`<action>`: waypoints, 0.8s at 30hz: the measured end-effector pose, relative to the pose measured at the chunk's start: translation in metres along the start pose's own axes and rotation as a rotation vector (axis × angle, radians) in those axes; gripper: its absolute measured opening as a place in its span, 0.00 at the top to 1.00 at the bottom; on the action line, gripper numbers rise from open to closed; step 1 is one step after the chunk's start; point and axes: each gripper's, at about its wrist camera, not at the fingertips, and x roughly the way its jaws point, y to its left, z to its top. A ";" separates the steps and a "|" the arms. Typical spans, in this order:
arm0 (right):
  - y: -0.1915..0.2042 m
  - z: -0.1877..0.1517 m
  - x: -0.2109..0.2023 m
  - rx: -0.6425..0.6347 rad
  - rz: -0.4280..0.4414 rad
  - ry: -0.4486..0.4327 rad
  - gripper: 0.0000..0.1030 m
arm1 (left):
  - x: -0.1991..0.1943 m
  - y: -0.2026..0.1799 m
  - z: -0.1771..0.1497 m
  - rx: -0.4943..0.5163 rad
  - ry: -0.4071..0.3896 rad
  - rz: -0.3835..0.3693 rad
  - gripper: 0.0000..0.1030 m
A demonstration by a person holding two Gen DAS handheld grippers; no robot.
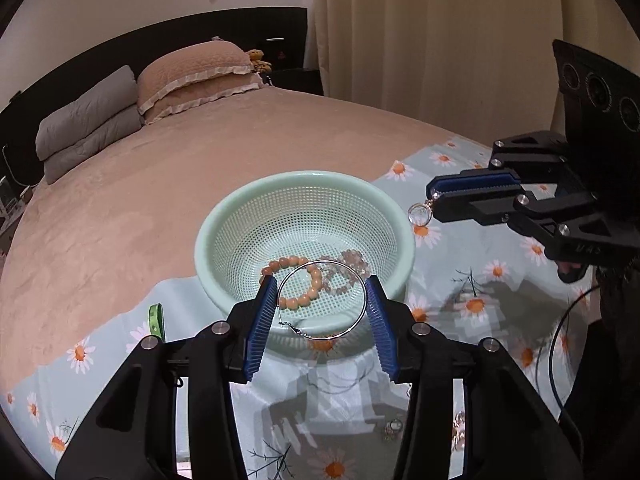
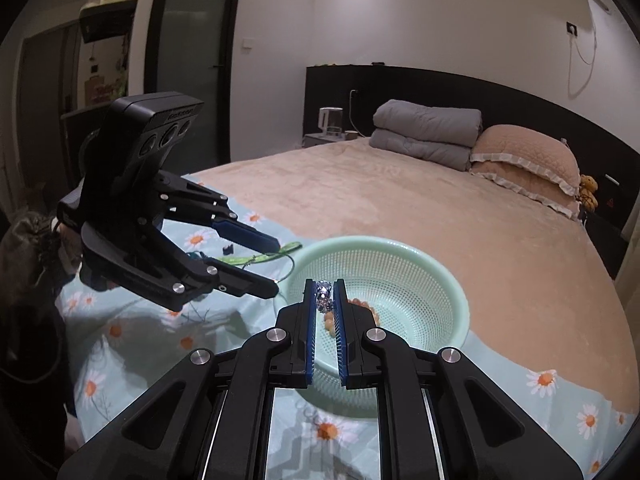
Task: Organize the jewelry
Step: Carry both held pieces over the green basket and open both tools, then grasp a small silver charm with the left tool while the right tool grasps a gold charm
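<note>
Silver hoop earring (image 1: 322, 299) sits pinched across its width in the left gripper (image 1: 322, 312), poised over the mint basket (image 1: 224, 236) for dropping; the right gripper (image 2: 325, 300) nears the rim, jaws clenched on a crystal earring (image 2: 323, 296); bead bracelets (image 1: 304, 280) lie inside.

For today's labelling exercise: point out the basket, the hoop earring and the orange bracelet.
basket (image 1: 224, 220): left wrist view, rim.
hoop earring (image 1: 362, 280): left wrist view, wire's right side.
orange bracelet (image 1: 298, 301): left wrist view, lower beads.
</note>
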 end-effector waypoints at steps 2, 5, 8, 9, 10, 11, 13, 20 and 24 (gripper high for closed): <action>-0.004 0.002 0.006 0.020 -0.013 -0.008 0.92 | 0.009 0.003 0.002 -0.038 0.003 0.029 0.55; -0.009 0.004 0.015 0.055 -0.109 -0.024 0.54 | 0.021 0.007 0.000 -0.080 0.021 0.100 0.31; -0.011 -0.001 0.009 0.068 -0.205 -0.096 0.16 | 0.014 0.008 -0.004 -0.096 -0.021 0.135 0.10; -0.013 -0.001 0.006 0.082 -0.202 -0.100 0.16 | 0.011 0.007 -0.004 -0.091 -0.026 0.138 0.05; -0.017 0.001 0.003 0.114 -0.196 -0.100 0.16 | 0.007 0.006 -0.004 -0.087 -0.029 0.142 0.05; -0.022 0.001 -0.001 0.148 -0.192 -0.109 0.16 | 0.004 0.005 -0.003 -0.080 -0.033 0.146 0.06; -0.029 -0.001 -0.012 0.199 -0.179 -0.136 0.14 | -0.001 0.001 -0.005 -0.051 -0.035 0.151 0.06; -0.028 -0.008 -0.017 0.202 -0.132 -0.053 0.14 | -0.004 -0.019 -0.027 0.103 0.000 0.133 0.06; -0.015 -0.018 -0.009 0.122 -0.116 0.006 0.14 | -0.005 -0.026 -0.037 0.146 0.032 0.129 0.06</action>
